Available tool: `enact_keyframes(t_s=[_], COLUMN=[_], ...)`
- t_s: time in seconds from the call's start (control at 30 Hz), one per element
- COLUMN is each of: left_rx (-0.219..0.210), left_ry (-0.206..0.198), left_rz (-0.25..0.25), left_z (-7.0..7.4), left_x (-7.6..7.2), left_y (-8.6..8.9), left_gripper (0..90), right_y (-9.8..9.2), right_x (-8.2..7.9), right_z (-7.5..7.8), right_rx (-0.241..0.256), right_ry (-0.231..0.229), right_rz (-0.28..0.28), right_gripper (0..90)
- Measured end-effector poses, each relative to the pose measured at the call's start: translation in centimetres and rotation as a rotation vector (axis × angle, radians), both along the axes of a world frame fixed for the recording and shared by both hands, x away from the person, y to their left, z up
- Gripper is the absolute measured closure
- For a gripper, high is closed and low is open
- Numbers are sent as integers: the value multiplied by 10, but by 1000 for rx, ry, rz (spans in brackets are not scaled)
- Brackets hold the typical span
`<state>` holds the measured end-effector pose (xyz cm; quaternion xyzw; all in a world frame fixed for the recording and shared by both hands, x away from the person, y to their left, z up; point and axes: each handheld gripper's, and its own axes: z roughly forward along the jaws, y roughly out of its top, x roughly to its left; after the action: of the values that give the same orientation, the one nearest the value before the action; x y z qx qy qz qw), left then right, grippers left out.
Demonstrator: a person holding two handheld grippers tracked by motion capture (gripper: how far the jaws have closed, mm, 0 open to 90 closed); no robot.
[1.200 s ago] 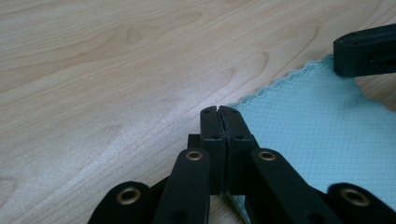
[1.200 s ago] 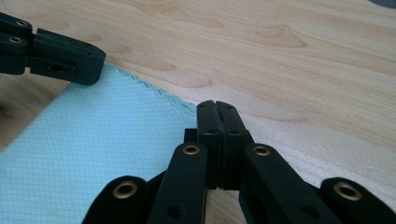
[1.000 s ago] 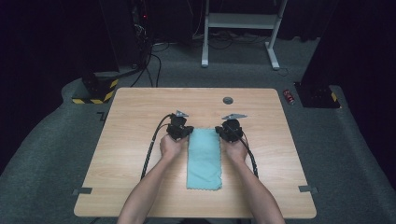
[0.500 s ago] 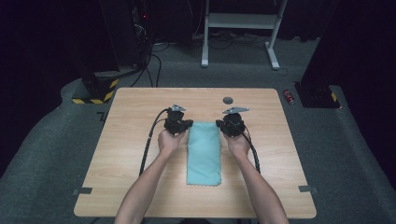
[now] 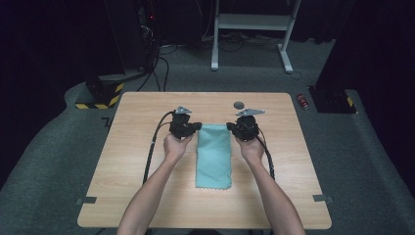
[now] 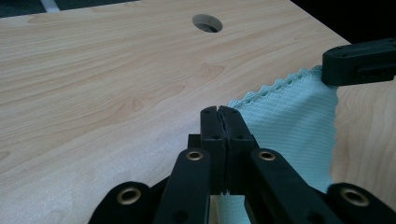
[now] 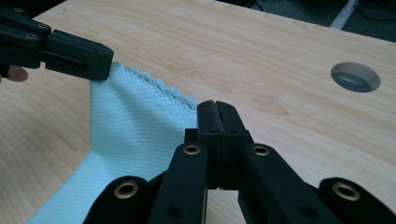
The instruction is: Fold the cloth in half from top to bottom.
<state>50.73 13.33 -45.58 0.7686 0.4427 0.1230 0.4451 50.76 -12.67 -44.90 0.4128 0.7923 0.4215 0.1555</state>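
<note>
the teal cloth [image 5: 214, 154] lies folded in the centre of the high view, on the wooden table [image 5: 127, 161]. the left gripper [image 5: 188, 128] and right gripper [image 5: 239, 129] each clamp one far corner; lift both evenly, keeping the edge taut.

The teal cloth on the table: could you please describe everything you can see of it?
The teal cloth is a long rectangle of waffle-textured fabric with a scalloped edge, lying lengthwise on the wooden table. Its near end rests flat, while its far corners are pinched and raised, one by the left gripper, the other by the right gripper, both shut, so the far edge is stretched between them.
</note>
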Motion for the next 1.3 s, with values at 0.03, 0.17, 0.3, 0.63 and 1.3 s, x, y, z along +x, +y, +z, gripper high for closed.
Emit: enact_keyframes(t_s=[0.03,0.17,0.3,0.63,1.3], left_rx=[0,8,18,30,50], left_ry=[0,6,2,9,-6], left_rz=[-3,-21,-40,-66,-109], left_z=[1,2,1,-2,-10], left_x=[-1,-7,-11,-22,-55], left_y=[1,2,2,1,2], left_gripper=[890,890,890,890,890], right_y=[0,1,-2,-7,-11], right_x=[-1,-10,-16,-26,-54], right_z=[0,0,-2,-7,-15], right_rx=[5,0,2,13,19], right_ry=[-1,-8,-1,15,16], right_rz=[7,27,42,71,128], right_gripper=[900,900,900,900,900])
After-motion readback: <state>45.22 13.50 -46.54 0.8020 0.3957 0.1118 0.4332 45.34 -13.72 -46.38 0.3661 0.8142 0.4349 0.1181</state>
